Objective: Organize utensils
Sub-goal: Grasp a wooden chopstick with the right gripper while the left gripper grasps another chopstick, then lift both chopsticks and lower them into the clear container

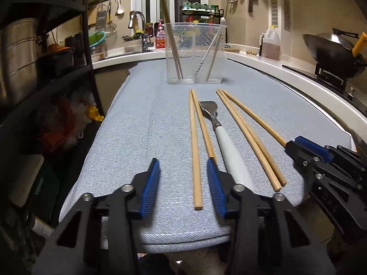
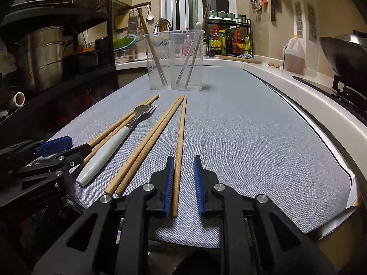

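Wooden chopsticks partly sorted already: two leaning in the left compartment of the clear holder [image 2: 175,60], a pale-handled utensil and one more stick leaning in the right compartment. Judged roughly a third of the way through.

Left on the grey-clothed counter [image 2: 252,137]: five loose chopsticks and a white-handled fork [image 2: 119,139].

Fork lying flat, long axis running from near edge toward the holder, tines at the far end, white handle at the near end. Chopsticks lying much the same way, fanned slightly, far tips just short of the holder. In the left wrist view: a left pair [image 1: 196,149] beside the fork, then a touching pair [image 1: 250,137] on its other side, then a single outer stick.

Right tongs [image 2: 183,185] open, pads apart, straddling the near end of the outer chopstick [image 2: 180,151]; left pad touching or nearly touching it, right pad clear. Not yet clamped.

Left tongs [image 1: 183,183] also spread wide, holding nothing; one chopstick of the left pair between the pads, the other running up against the right pad.

Probably next: closing on a stick and standing it upright in the holder.
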